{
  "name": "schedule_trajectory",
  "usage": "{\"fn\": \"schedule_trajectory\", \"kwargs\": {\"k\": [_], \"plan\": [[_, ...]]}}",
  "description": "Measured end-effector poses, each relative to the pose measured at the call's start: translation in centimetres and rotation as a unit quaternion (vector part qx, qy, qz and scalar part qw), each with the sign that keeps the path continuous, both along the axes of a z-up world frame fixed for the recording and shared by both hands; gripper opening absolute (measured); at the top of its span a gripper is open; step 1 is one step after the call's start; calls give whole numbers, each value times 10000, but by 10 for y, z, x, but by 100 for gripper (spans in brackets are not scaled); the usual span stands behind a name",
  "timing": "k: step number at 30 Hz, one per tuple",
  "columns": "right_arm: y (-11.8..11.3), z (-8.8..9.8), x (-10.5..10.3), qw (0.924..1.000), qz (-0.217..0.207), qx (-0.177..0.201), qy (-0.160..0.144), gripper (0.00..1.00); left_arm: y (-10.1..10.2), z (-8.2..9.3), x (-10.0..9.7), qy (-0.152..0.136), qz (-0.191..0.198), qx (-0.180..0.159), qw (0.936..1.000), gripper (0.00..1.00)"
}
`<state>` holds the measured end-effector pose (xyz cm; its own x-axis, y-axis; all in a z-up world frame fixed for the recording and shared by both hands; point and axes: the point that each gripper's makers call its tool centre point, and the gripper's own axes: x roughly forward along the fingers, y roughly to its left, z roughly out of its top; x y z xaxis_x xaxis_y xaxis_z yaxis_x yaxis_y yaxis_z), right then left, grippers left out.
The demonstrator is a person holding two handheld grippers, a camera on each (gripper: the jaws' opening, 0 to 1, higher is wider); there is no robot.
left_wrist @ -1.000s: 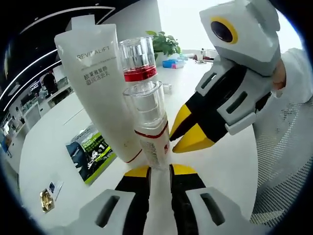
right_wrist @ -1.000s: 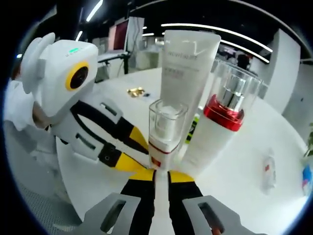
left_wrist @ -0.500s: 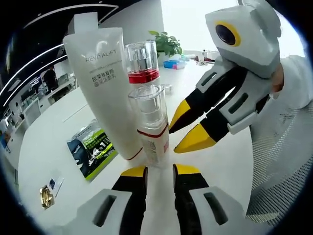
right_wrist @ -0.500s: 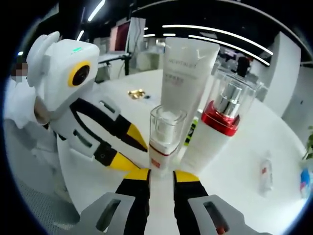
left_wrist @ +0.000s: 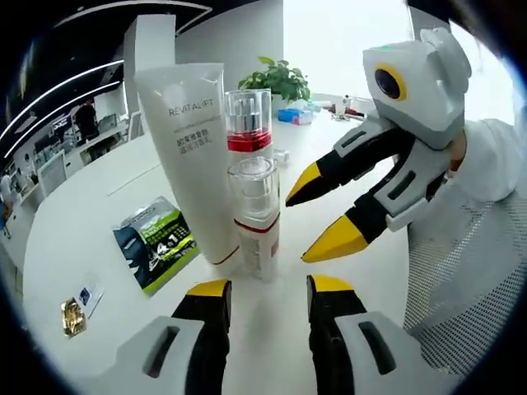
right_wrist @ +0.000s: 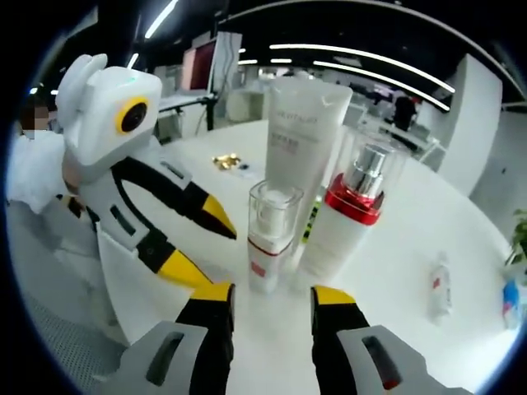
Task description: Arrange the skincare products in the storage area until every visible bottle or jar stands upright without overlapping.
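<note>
Three skincare items stand upright in a tight cluster on the white table. A small bottle [left_wrist: 255,220] [right_wrist: 269,239] with a clear cap and red band is nearest. Behind it stand a white REVITALIFT tube [left_wrist: 191,156] [right_wrist: 300,144] and a pump bottle [left_wrist: 249,123] [right_wrist: 344,222] with a red collar. My left gripper [left_wrist: 269,288] [right_wrist: 204,247] is open just short of the small bottle. My right gripper [right_wrist: 272,294] [left_wrist: 317,218] is open too, facing that bottle from the other side. Neither touches it.
A green leaflet [left_wrist: 156,247] lies flat left of the tube. A small gold item [left_wrist: 72,317] [right_wrist: 226,160] and a card lie farther out. A white sachet [right_wrist: 439,285] lies on the table [right_wrist: 412,222]. A potted plant [left_wrist: 280,78] stands far back. A person's white sleeve [left_wrist: 486,214] is at the right.
Both grippers have gone from nearly shut around the small bottle to open, and have drawn back from it. The small bottle stays standing where it was.
</note>
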<state>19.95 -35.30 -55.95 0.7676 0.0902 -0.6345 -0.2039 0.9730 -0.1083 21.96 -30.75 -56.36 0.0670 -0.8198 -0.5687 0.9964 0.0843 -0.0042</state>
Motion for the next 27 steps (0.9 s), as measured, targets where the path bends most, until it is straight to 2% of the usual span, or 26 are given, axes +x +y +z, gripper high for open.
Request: {"fn": "schedule_trajectory", "kwargs": {"k": [2, 4, 10, 20, 27], "plan": [[1, 2, -1, 10000, -14, 29, -24, 37, 2, 6, 1, 97, 40, -83, 9999, 36], [0, 3, -2, 10000, -35, 76, -30, 41, 4, 13, -3, 317, 112, -175, 9993, 39], [-3, 9, -6, 9998, -112, 122, -99, 56, 16, 26, -4, 201, 216, -202, 9994, 51], [0, 23, -8, 9997, -55, 114, -217, 68, 29, 34, 1, 213, 277, -132, 9993, 60], [3, 31, -13, 9996, 45, 96, -259, 77, 39, 44, 8, 66, 338, -161, 9993, 69]]}}
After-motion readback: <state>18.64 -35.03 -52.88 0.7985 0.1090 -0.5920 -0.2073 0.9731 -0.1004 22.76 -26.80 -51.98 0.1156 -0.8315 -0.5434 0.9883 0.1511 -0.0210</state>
